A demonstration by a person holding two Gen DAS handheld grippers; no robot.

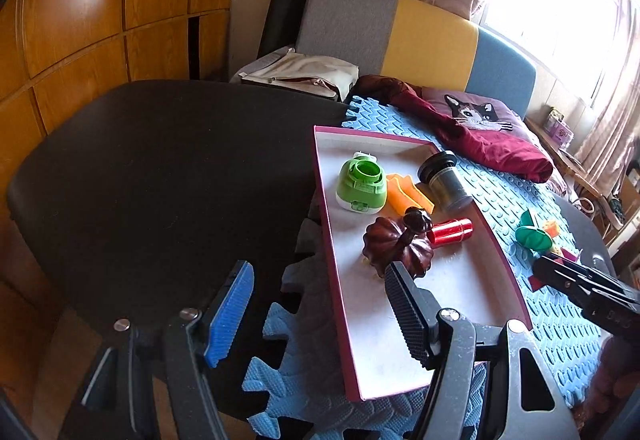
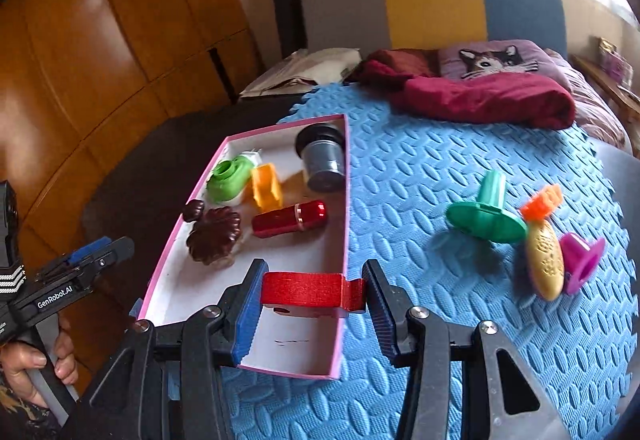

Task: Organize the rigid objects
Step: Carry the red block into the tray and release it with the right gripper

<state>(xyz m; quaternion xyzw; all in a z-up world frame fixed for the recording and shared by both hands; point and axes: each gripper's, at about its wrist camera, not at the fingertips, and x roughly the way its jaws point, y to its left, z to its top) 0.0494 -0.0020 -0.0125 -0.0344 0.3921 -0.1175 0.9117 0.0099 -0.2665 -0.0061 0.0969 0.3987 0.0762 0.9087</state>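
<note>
right gripper (image 2: 314, 300) is carrying a red glittery tape roll (image 2: 308, 290), fingers closed on it, hovering over the near end of the pink-rimmed box (image 2: 347, 199). next: lower it onto bare box floor and let go. left gripper (image 1: 320, 304) is idling about half open, holding nothing. "genrobot.ai" is reading on its body in the right wrist view.

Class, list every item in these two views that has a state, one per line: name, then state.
Right tool: shut on red tape roll, over the box.
Left tool: open, empty.
Pink box: open, no lid.
Red tube: lying in box.
Grey jar: on its side.
Green funnel: outside box, on blue mat.
</note>
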